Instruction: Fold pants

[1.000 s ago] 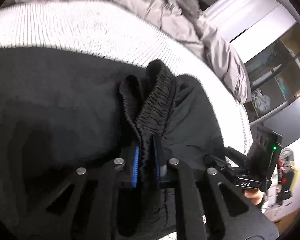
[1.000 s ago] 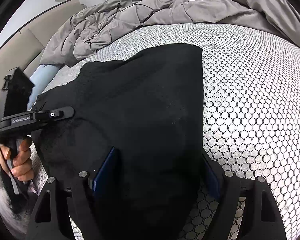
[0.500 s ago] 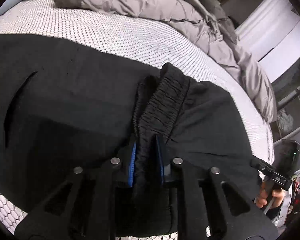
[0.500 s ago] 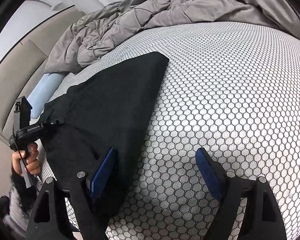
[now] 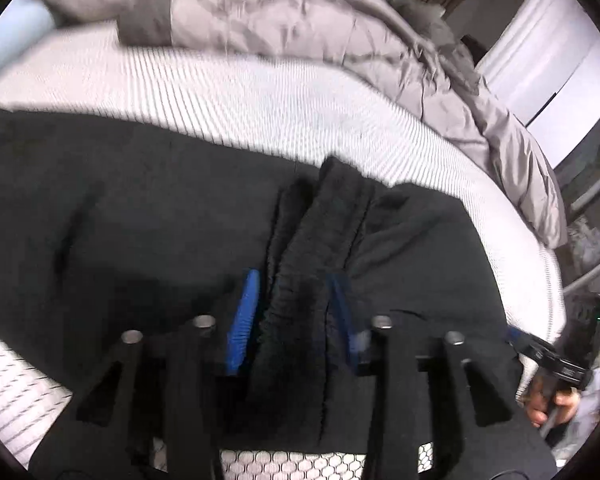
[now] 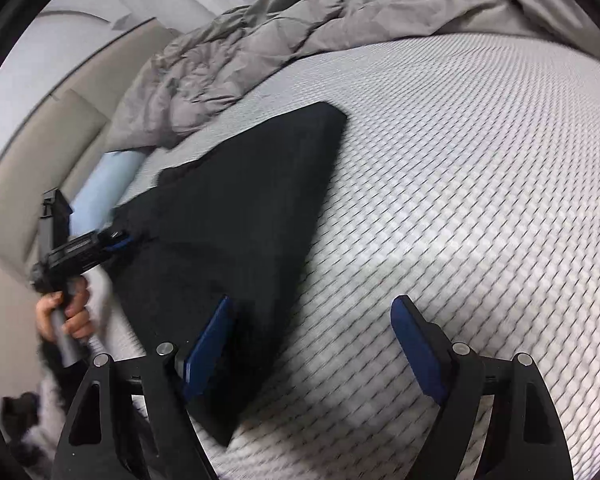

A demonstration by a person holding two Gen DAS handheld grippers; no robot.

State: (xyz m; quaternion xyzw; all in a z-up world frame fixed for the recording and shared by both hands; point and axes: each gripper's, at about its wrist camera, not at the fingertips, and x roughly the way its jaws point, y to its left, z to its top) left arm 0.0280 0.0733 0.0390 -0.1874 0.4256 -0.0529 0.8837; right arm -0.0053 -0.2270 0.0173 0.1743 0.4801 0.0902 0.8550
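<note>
The black pants lie flat on the white honeycomb mattress. Their gathered elastic waistband stands bunched between the blue pads of my left gripper, whose jaws have parted a little around it. In the right wrist view the pants form a folded dark panel running away to the upper right. My right gripper is wide open over the mattress, its left pad beside the fabric's near edge. The left gripper shows there at the pants' left edge.
A crumpled grey duvet is heaped along the far side of the bed, also in the right wrist view. A pale blue pillow lies by the beige headboard. The right gripper's handle is at the mattress edge.
My left gripper's jaws have spread from tight on the waistband to slightly apart. My right gripper has moved right, off the fabric, staying open. The pants now lie flatter.
</note>
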